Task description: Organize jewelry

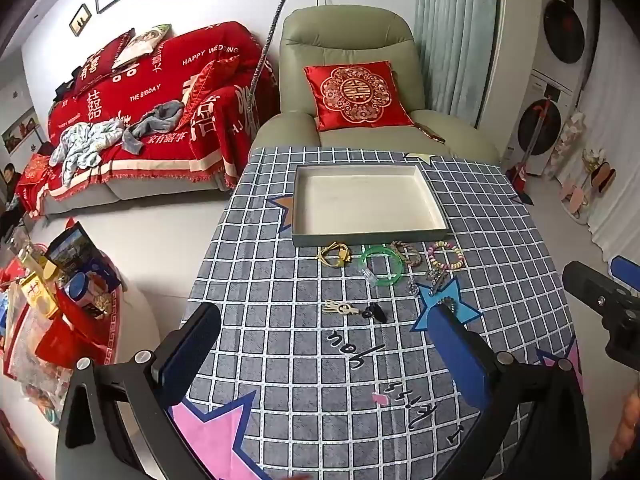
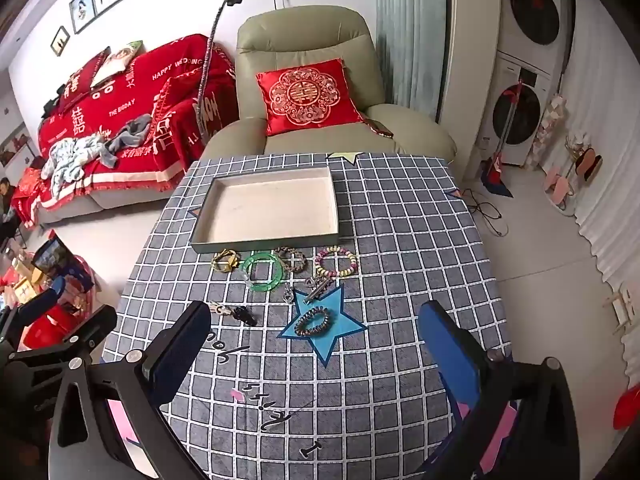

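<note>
Nothing has gone into the shallow tray (image 2: 276, 236) yet: its pale floor is bare, and every piece of jewelry lies on the checked tabletop (image 2: 400, 240) just in front of its near wall. A gold-coloured bracelet (image 2: 225, 261), a green bangle (image 2: 264, 271), a braided bracelet (image 2: 293, 260) and a pastel beaded bracelet (image 2: 336, 262) sit in a row from left to right along that wall. Nearer the cameras lie small metal charms (image 2: 316, 287), a coiled dark bracelet (image 2: 313, 321) on the blue star print, and a pale hair clip (image 1: 340, 308) beside a black clip (image 1: 376, 312). The left claw (image 1: 324, 344) hangs above the near part of the tabletop with its jaws wide apart and nothing between them; the right claw (image 2: 320, 344) does likewise. Judged from this, the sorting is at its start, with all the pieces left to move.
</note>
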Tool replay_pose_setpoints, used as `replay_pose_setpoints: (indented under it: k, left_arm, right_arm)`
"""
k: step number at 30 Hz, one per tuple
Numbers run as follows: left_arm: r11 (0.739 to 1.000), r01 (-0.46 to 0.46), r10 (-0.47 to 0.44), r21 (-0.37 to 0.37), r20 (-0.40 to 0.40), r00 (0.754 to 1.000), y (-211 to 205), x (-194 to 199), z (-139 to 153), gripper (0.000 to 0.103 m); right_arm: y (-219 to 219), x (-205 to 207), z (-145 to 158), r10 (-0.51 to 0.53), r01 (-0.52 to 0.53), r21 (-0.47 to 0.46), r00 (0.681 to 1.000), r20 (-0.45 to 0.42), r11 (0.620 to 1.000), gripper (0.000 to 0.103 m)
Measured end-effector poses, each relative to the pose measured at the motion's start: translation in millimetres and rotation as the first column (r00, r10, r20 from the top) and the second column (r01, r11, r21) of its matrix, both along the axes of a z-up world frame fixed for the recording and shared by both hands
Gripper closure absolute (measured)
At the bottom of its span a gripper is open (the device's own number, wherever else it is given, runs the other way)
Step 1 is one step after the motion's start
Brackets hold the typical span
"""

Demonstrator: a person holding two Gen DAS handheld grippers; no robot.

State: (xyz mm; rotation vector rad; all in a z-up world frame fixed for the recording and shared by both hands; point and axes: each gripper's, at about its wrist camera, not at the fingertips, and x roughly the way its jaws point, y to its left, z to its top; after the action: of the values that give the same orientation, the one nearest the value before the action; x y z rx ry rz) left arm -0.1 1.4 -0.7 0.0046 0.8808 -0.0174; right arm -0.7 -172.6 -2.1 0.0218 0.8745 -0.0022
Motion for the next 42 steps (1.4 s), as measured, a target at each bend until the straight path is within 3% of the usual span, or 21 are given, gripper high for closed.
replay_pose_setpoints:
  k: [3,13,42]
  left_arm:
    - [1.0,-0.011,0.011,0.029,-0.009,1.0,-2.6,3.9,-0.2,0.0]
    - [1.0,-0.009,0.009,0.011,0.005,1.0,2.2,-0.7,2.1,0.0]
    - [1.0,-0.01,0.01,0.015,0.007,1.0,3.8,-2.7,5.5,0.0]
  right_arm:
    - [0.6,0.0,0.6,0.0,0.0,0.002,1.0,0.003,1.0,0.0]
    - [5.0,7.9,15.4,0.005,-0.005,0.01,1.0,0.0,1.0,0.0]
    - [9.2,-2.2,8.0,0.016,-0.016,0.012,1.0,0.024,1.0,0.0]
